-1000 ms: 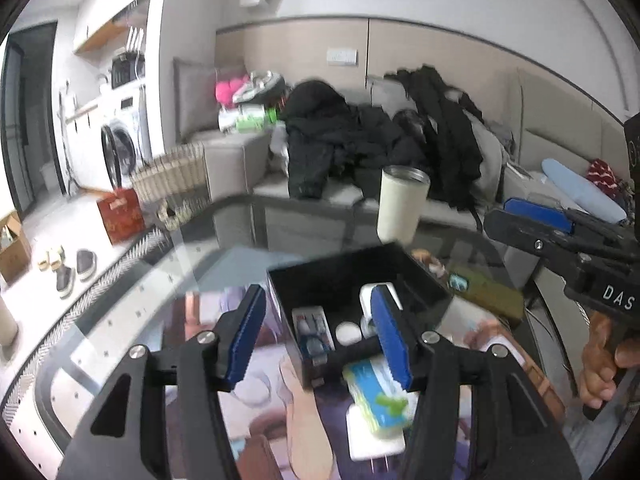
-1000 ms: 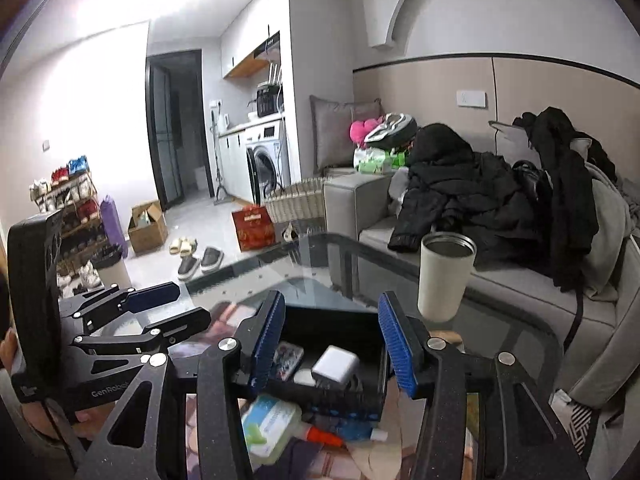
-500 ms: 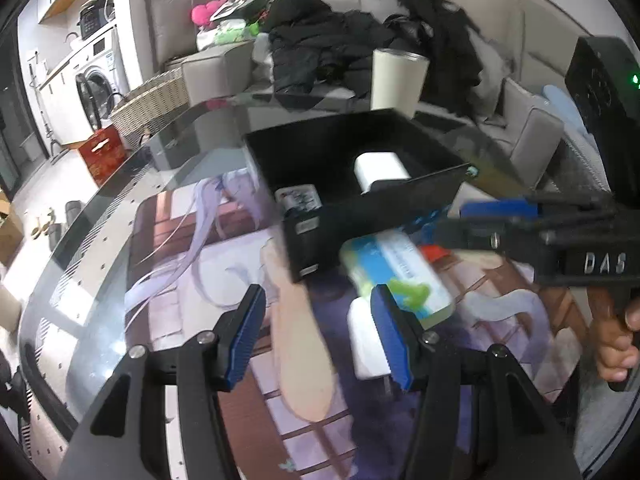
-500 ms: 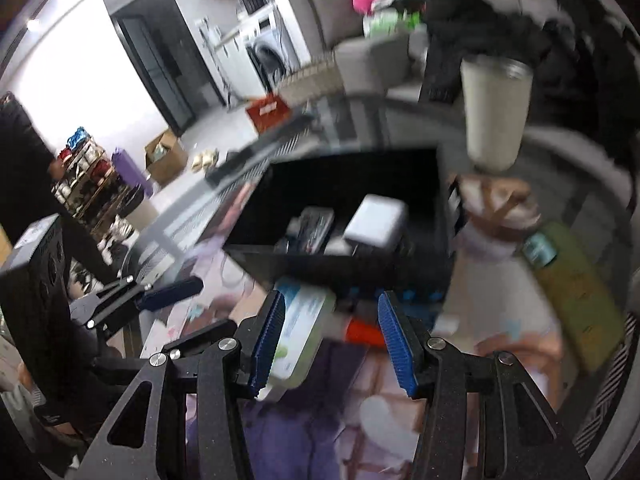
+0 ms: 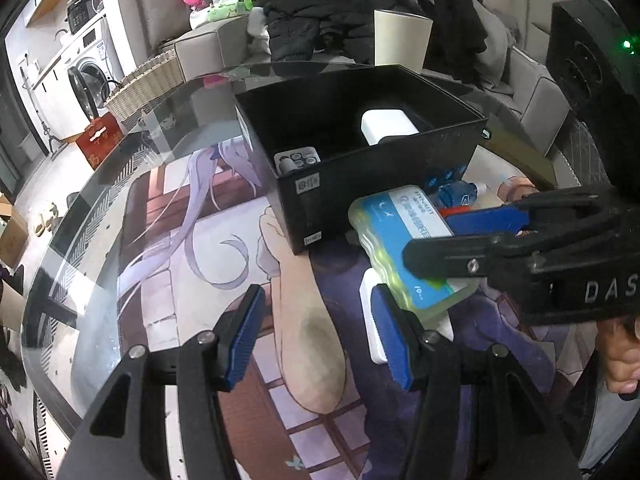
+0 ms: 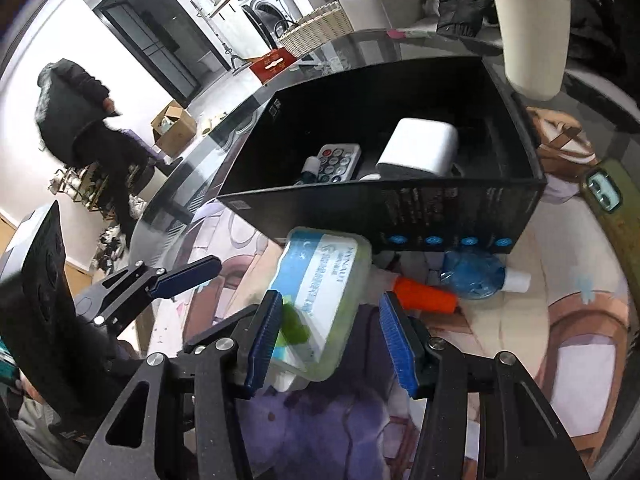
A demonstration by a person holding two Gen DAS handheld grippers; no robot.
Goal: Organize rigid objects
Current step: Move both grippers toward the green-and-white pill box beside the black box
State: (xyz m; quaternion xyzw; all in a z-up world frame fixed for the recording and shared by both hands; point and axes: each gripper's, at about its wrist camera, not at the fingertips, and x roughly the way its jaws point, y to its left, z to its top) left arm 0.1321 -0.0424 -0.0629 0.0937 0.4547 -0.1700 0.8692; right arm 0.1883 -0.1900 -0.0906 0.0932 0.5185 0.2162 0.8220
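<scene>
Right gripper (image 6: 326, 340) gapes wide around the pack (image 6: 320, 292) (not yet pinched), just before the box (image 6: 400, 208). Left gripper (image 5: 316, 340), equally wide, holds nothing, pack beside its right finger.

one black box (image 6: 400, 208); inside it, one white adapter (image 6: 420, 148), one remote (image 6: 338, 162), one small tube (image 6: 310, 168). outside the box: one blue-and-green pack (image 6: 320, 292), one white flat block (image 5: 370, 320), one orange-capped tube (image 6: 424, 295), one blue bottle (image 6: 474, 274), one cream tumbler (image 6: 532, 36). two grippers: left gripper (image 5: 320, 336), right gripper (image 6: 332, 338).
</scene>
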